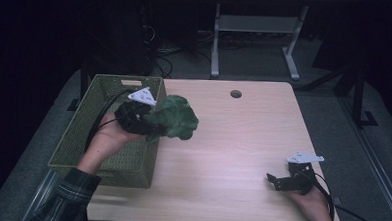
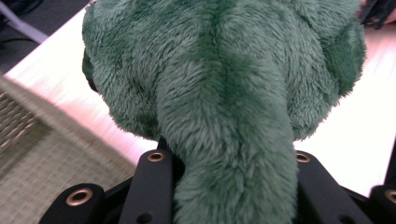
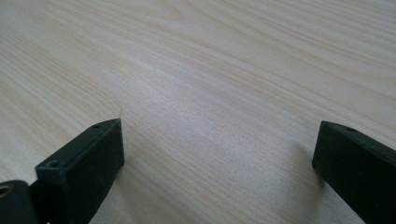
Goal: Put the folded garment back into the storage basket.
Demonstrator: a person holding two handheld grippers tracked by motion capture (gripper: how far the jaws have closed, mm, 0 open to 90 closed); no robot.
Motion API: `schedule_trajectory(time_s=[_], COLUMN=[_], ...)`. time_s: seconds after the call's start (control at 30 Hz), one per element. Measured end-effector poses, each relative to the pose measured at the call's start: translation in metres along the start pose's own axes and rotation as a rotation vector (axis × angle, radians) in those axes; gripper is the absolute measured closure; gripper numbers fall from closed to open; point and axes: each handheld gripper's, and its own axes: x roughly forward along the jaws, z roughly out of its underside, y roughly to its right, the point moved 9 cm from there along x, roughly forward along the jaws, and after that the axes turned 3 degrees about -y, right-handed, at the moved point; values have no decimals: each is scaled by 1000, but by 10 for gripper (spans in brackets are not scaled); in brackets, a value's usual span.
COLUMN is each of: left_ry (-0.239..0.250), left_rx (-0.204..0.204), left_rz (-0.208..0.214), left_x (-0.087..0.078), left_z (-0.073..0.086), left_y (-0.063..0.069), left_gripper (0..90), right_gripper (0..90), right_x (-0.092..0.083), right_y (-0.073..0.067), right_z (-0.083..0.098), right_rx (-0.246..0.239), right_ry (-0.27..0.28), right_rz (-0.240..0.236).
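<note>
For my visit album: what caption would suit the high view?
Left gripper lifts a green plush toy beside the green basket; right gripper rests open on the table.

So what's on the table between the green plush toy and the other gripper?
Nothing: the high view shows bare table between the plush toy and the right gripper.

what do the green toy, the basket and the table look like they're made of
Green toy: soft plush, with a dense fuzzy matte pile. Basket: olive woven mesh, perhaps plastic or wicker; hard to tell. Table: pale wood or wood-look laminate, smooth, with fine grain lines.
</note>
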Motion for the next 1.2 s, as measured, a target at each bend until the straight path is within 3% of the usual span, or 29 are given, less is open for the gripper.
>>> schedule_trajectory(time_s=[0.3,0.5,0.67,0.93,1.2], left_ry=[28,31,3,-30,-98], left_rx=[-74,-126,-178,-238,-244], left_rz=[-85,-133,-173,-190,-181], left_x=[-26,-32,-24,-5,14], left_z=[24,46,72,113,141], left_y=[-32,-53,-70,-92,-104], left_gripper=[668,668,668,668,667], right_gripper=[19,19,19,19,19], right_x=[0,0,0,0,0], right_y=[0,0,0,0,0], right_z=[0,0,0,0,0], right_rx=[0,-4,-3,-3,-2], right_ry=[1,3,4,4,3], right_rz=[2,3,3,3,2])
